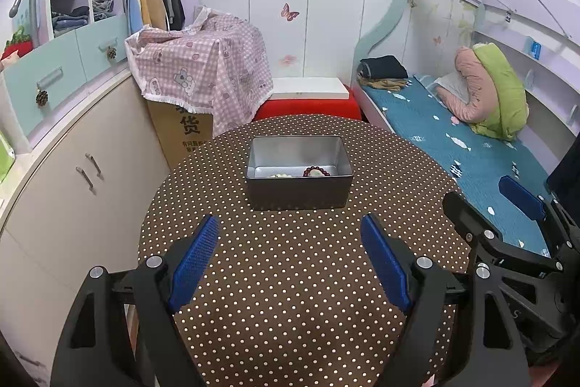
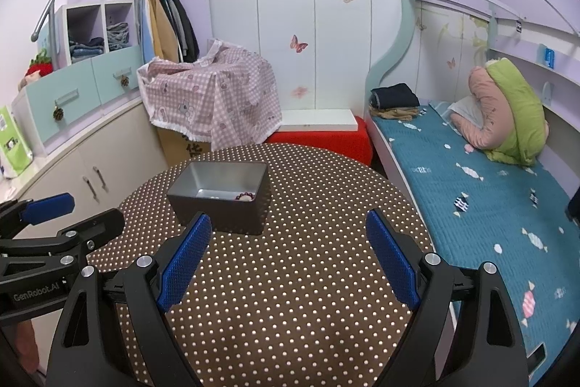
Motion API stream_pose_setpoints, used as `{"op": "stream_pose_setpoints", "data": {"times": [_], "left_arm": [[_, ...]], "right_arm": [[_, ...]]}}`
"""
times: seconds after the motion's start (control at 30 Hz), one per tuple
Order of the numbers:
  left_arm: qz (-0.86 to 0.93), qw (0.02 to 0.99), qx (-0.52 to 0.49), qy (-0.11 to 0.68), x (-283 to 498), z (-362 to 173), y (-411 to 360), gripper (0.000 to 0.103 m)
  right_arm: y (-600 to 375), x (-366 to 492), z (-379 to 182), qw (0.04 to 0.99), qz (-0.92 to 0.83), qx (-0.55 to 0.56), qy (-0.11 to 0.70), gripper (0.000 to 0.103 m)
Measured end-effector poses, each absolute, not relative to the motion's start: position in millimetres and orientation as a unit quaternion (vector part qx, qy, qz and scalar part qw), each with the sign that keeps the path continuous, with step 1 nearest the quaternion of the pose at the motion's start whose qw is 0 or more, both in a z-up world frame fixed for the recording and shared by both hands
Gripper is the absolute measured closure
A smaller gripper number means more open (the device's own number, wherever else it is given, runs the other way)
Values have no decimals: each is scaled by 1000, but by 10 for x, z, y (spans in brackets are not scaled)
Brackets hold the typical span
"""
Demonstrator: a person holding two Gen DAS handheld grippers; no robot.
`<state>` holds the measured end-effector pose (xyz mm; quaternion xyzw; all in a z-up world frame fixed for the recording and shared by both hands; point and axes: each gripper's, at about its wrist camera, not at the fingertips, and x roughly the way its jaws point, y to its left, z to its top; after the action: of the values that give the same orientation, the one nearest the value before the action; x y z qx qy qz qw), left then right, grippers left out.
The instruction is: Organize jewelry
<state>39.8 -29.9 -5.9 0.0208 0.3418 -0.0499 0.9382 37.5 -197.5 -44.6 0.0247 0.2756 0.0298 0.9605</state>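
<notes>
A grey metal tin (image 1: 299,189) (image 2: 221,211) stands open near the middle of a round table with a brown dotted cloth (image 1: 290,278) (image 2: 290,278). Inside it lie a dark red bead bracelet (image 1: 316,172) (image 2: 245,196) and a pale piece of jewelry (image 1: 279,175), partly hidden by the tin's front wall. My left gripper (image 1: 291,260) hovers over the cloth in front of the tin, open with nothing between its blue pads. My right gripper (image 2: 290,260) is also open and empty, on the near right side of the tin. Each gripper shows at the edge of the other's view.
A bed with a teal quilt (image 2: 489,198) runs along the right of the table. A red stool with a white board (image 1: 308,104) stands behind the table, next to a cardboard box under a pink checked cloth (image 1: 203,68). Cabinets (image 1: 79,169) line the left.
</notes>
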Motion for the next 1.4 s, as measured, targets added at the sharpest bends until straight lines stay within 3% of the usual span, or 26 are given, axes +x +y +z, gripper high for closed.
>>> {"op": "stream_pose_setpoints", "data": {"times": [1.4], "left_arm": [[-42, 935, 18, 351, 406, -152, -210, 25]], "right_arm": [[-1906, 407, -516, 958, 31, 26, 285, 19]]}}
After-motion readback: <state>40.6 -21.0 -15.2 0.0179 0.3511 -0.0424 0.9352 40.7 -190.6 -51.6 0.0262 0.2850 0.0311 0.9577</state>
